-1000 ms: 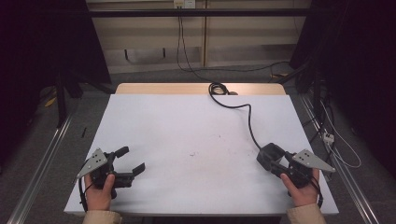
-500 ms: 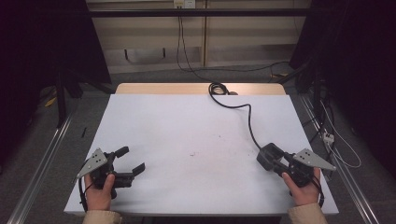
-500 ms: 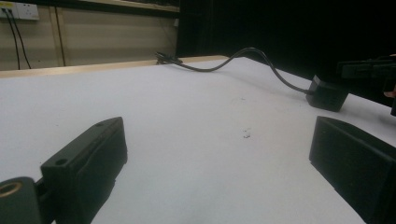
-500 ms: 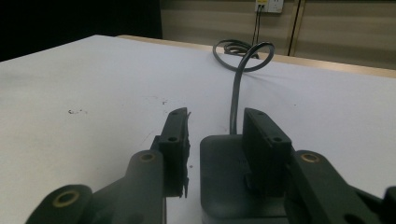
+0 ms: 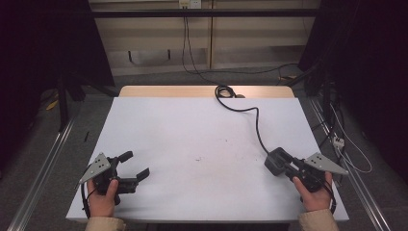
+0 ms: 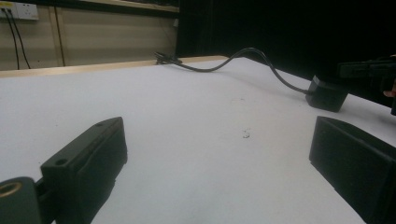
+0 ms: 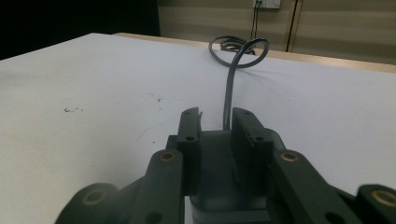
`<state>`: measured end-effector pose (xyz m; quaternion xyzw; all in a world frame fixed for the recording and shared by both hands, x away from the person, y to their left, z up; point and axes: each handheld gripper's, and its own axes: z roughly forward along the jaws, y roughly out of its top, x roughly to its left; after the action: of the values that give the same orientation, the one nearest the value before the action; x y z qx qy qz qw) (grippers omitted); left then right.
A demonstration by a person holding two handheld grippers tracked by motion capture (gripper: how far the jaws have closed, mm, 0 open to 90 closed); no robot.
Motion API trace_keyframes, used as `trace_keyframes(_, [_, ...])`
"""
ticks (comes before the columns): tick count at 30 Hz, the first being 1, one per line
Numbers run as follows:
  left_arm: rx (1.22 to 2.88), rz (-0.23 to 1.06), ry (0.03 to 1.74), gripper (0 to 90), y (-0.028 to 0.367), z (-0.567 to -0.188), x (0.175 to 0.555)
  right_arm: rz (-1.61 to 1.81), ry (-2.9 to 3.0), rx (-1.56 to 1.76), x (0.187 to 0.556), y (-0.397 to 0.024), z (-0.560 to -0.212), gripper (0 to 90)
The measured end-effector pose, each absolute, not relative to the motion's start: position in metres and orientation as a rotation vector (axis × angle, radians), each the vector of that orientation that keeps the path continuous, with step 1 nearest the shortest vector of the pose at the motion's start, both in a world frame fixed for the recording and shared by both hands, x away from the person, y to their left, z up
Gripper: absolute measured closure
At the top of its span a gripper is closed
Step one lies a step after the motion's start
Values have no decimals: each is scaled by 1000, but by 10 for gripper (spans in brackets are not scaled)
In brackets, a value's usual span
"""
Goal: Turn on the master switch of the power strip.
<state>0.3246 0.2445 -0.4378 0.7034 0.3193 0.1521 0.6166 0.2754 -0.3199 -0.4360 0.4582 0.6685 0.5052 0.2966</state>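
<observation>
table (image 5: 192, 134), white and flat, carries a small black power brick (image 5: 276, 161) with a long dark cable (image 5: 250, 115) at its right near side. right gripper (image 7: 215, 122) fingers have just been closing and now clasp the brick. left gripper (image 5: 133, 166) fingers gape wide, holding nothing.

A white-topped counter (image 5: 192, 139) with a bare wooden far edge stands before a beige panelled wall (image 5: 159, 43) bearing a white socket (image 5: 188, 4).

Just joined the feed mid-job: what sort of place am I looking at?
Likely a lab recording bench: a bare white table, black curtains at the sides, loose cables on the floor and a wall socket behind.
</observation>
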Motion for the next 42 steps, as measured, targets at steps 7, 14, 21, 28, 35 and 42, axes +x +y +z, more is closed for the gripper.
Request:
trace_keyframes(7, [1620,348,730,39,244,-438,325,1334,1776,1224,276,-323,-436,797])
trace_keyframes(14, [1618,348,733,39,245,-438,325,1325,1783,1231,276,-325,-437,859])
trace_keyframes(21, [1618,348,732,39,245,-438,325,1314,1779,1230,276,-327,-438,885])
trace_keyframes(28, [1619,347,730,39,244,-438,325,1303,1783,1233,276,-328,-438,900])
trace_keyframes(35, [1620,348,730,39,244,-438,325,1291,1783,1235,276,-328,-438,900])
trace_keyframes(42, [1624,347,726,39,244,-438,325,1282,1784,1239,276,-329,-439,900])
